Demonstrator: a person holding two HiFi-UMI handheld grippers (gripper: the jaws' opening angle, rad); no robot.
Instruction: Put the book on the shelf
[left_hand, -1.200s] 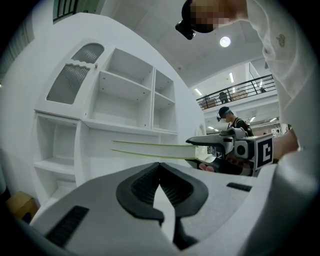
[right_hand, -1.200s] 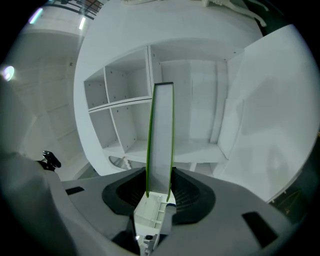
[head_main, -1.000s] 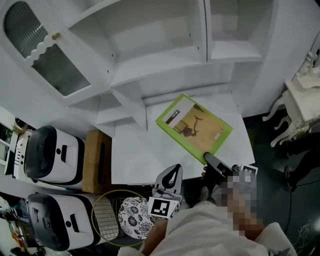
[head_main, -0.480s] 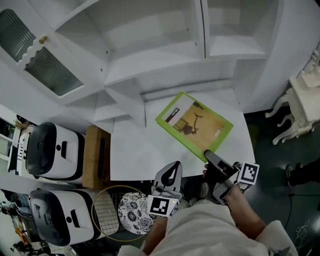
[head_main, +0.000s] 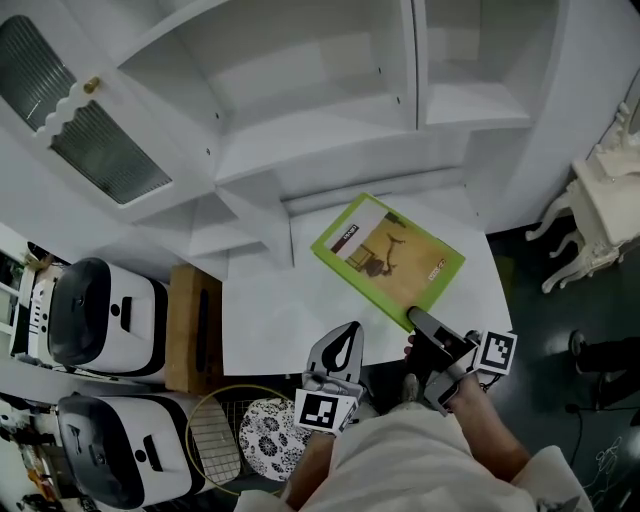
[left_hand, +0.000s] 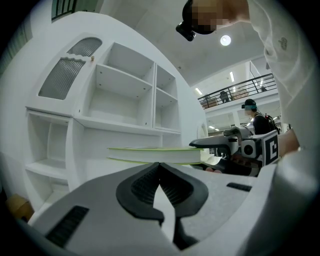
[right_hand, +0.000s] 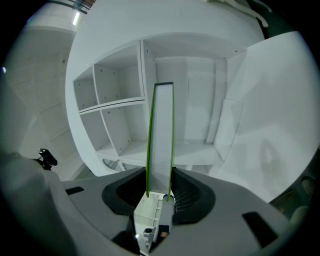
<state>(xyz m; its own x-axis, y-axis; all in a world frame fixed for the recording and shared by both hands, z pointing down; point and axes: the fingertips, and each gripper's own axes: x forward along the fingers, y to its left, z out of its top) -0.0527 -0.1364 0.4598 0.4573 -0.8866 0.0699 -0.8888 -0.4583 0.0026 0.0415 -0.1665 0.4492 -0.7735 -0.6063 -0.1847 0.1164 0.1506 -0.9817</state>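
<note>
Left hand-held gripper (head_main: 343, 340) sits at the white counter's (head_main: 270, 310) 6 o'clock edge, jaws together, empty. Green book (head_main: 388, 255) is at its 1 o'clock, level over the counter, shelf (head_main: 300, 100) at 12. Right hand-held gripper (head_main: 420, 322) is clamped on the book's 5 o'clock corner.

The book (head_main: 388, 258) sits in the right gripper (head_main: 415, 317), above the table (head_main: 268, 322), before the shelf (head_main: 310, 105); left gripper (head_main: 349, 329) just left, at the table's near edge.

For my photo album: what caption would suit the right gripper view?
Right gripper clamped on the edge of a green-covered book, held out toward the white shelf unit.
</note>
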